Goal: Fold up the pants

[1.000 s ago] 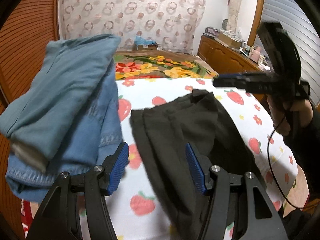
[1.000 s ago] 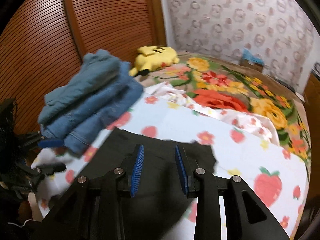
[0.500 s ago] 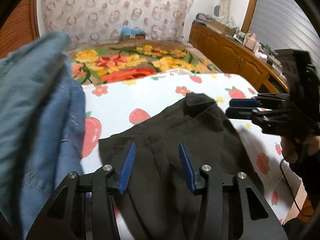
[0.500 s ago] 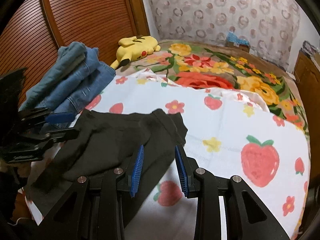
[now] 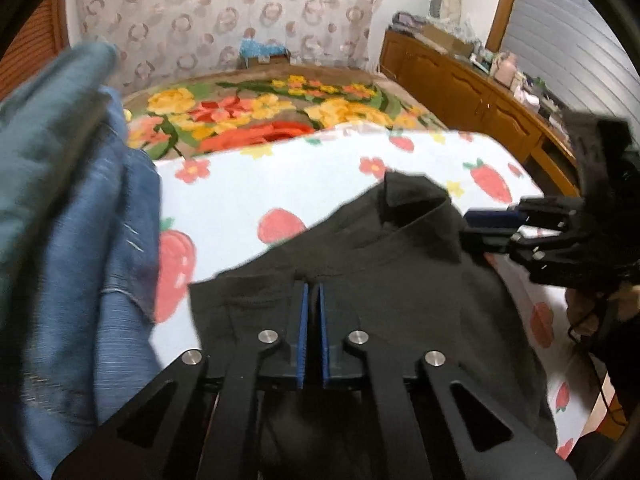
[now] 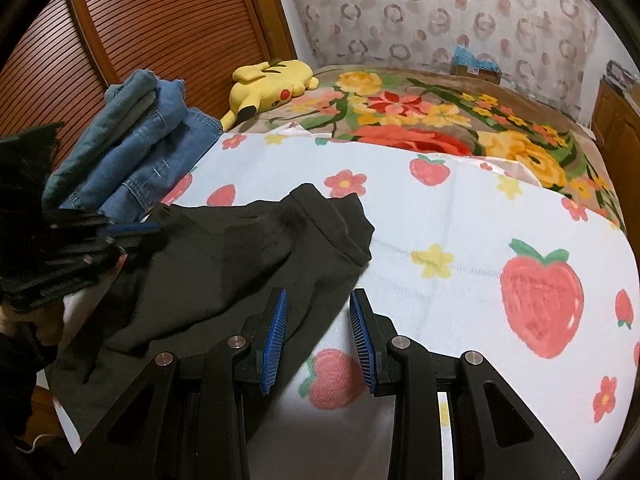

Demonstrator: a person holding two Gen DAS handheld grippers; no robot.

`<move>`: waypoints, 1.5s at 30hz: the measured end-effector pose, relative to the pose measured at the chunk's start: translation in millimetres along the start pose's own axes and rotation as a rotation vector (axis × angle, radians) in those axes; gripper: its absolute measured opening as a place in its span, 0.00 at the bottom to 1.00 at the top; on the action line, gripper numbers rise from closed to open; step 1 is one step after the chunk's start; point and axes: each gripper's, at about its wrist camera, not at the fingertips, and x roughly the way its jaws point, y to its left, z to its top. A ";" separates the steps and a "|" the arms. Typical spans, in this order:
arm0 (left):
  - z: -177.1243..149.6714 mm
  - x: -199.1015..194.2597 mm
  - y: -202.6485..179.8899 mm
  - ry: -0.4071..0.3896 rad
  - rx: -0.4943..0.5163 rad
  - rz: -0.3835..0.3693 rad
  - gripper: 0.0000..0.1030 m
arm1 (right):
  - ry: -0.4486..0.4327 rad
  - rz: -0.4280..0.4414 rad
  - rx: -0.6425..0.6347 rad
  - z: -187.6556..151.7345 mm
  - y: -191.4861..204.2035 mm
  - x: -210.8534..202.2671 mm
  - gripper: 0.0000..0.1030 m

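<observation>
left claw: we have our left claw (image 5: 311,334) closed, its blue pads pinched together at the near edge of the black pants (image 5: 400,300); whether cloth sits between them we judge likely, but the dark fabric hides it
right claw: our right claw (image 6: 318,334) is open, with one pad over the pants' edge and the other over bare sheet, gripping nothing
pants: the black pants (image 6: 224,264) lie bunched on the strawberry sheet (image 6: 460,248) at the near corner of the bed, with one end crumpled into a raised lump toward the middle
risk, thin pinch: if we lift on one layer alone, we think the cloth will slip out or drag the rest into a twist
risk, uneven pull: with only one claw holding, the fold could come out crooked, so the other needs its own hold first
risk, snag: the jeans stack (image 6: 132,148) lies just beside the pants on the left, and a wide swing could topple it
edges: the sheet drops off at the near side, and part of the pants seems close to that drop
open room: the sheet beyond and to the right is bare, well apart from the yellow plush toy (image 6: 272,84) and the flowered blanket (image 6: 440,116), so we would spread that way
</observation>
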 end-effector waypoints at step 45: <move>-19.2 -38.2 14.8 -0.078 -0.062 0.071 0.46 | -0.017 0.040 0.022 20.1 -2.1 21.2 0.08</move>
